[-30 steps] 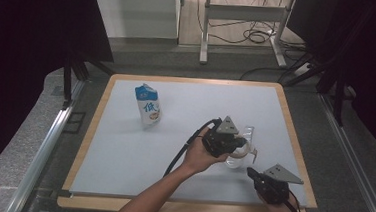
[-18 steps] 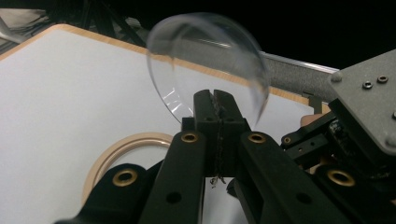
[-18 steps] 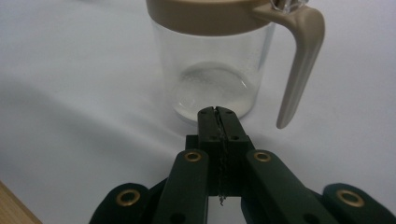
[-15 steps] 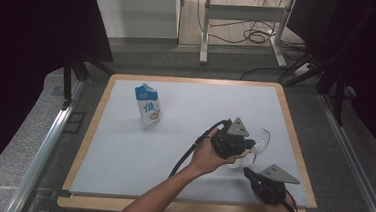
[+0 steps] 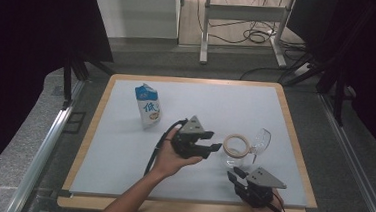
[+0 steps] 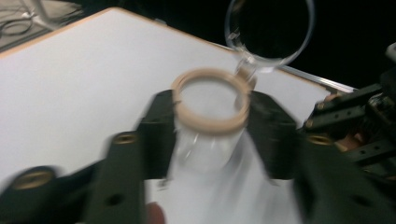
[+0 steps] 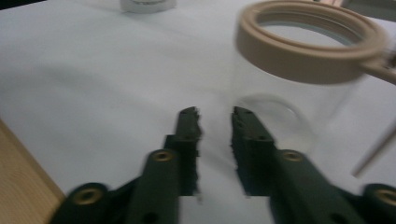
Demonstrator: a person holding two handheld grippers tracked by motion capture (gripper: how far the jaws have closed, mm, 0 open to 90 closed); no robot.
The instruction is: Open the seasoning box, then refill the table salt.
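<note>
High view, left gripper (image 5: 212, 142) jaws spread beside jar (image 5: 235, 152), right gripper (image 5: 232, 177) jaws parted, milk carton (image 5: 147, 105) apart.

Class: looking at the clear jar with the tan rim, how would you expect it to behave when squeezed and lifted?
The clear jar looks like glass: probably stiff, slippery and breakable. It appears empty, so likely light. Standing upright beside the wine glass, a sideways push might tip it.

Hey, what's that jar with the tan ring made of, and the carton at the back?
The jar looks like clear glass or hard plastic, glossy: the white table shows straight through its wall. Its tan ring looks matte, maybe wood or plastic, smooth and opaque. The carton looks like coated paperboard, with a folded gable top and blue print on white.
</note>
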